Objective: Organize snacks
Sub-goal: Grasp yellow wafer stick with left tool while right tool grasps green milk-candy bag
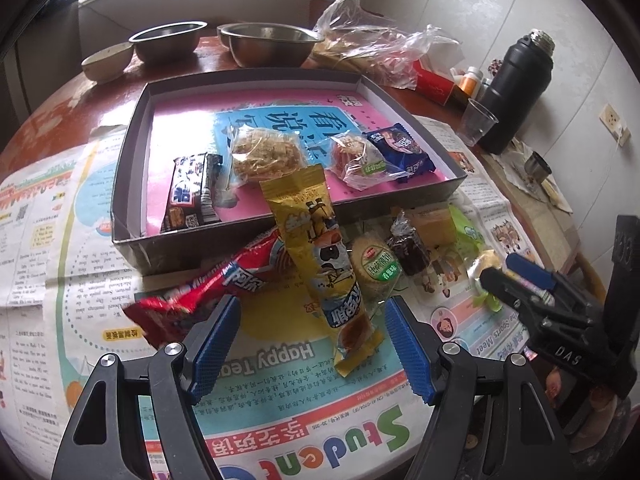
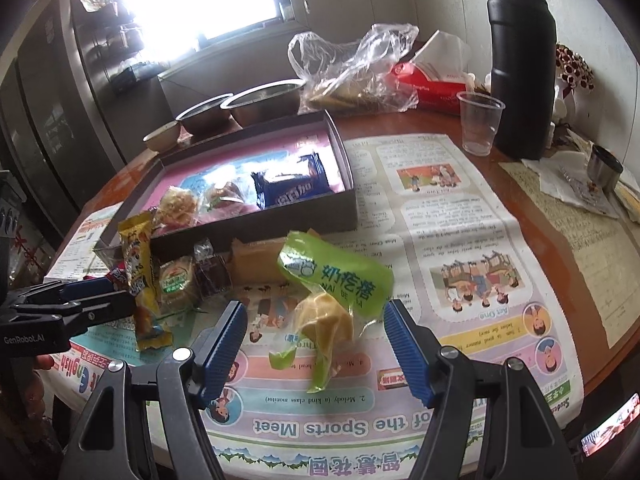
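A shallow dark box (image 1: 132, 168) (image 2: 352, 196) holds several wrapped snacks, among them a blue packet (image 1: 402, 148) (image 2: 292, 186). In front of it loose snacks lie on newspaper. My left gripper (image 1: 312, 344) is open, its jaws either side of a long yellow packet (image 1: 320, 256) (image 2: 138, 272) that leans on the box wall. A red packet (image 1: 224, 280) lies to its left. My right gripper (image 2: 316, 344) is open around a green-wrapped yellow snack (image 2: 332, 292) (image 1: 480, 268). A round biscuit (image 1: 374, 268) (image 2: 176, 280) and a dark candy (image 1: 408, 244) lie between.
Metal bowls (image 1: 268, 46) and a plastic bag (image 1: 380, 44) sit behind the box. A black flask (image 2: 520, 64), a clear cup (image 2: 478, 122) and a red tissue box (image 2: 428, 84) stand at the right. The table edge (image 2: 608, 352) curves close on the right.
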Motion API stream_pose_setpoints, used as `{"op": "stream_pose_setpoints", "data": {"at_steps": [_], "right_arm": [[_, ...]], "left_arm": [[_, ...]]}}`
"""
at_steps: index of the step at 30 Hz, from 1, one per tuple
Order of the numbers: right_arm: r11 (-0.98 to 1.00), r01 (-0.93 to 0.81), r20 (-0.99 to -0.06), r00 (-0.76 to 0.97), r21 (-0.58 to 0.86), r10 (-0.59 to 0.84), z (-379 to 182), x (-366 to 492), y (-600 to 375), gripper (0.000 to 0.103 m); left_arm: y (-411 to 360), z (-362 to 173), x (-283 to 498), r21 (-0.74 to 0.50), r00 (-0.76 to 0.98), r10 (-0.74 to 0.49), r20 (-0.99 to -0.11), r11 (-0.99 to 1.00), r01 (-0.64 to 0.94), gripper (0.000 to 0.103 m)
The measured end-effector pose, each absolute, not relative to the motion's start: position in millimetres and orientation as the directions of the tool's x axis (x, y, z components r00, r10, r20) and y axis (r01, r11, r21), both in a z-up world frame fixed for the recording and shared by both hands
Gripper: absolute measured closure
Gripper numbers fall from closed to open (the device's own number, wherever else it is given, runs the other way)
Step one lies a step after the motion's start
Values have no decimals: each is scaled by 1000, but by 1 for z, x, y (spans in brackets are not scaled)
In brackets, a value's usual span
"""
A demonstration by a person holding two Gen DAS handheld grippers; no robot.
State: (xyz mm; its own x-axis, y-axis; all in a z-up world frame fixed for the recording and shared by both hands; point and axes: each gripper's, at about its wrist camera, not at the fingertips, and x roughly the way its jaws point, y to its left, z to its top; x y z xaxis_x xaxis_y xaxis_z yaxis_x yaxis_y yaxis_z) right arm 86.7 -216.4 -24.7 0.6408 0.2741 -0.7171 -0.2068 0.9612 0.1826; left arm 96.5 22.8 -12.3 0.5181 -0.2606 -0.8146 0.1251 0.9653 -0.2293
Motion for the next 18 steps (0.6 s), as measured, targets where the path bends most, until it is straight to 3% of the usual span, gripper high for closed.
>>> {"op": "stream_pose_setpoints", "data": {"at_steps": [14, 18], "right_arm": [[969, -176, -749, 616, 172, 245, -43, 93, -211, 33], [975, -181, -740, 637, 128, 215, -45, 92, -206, 40]], "left_arm": [[17, -21, 100, -252, 510, -276, -815, 961, 118, 27], [19, -21, 101, -266, 518, -287, -806, 957, 117, 27]]}}
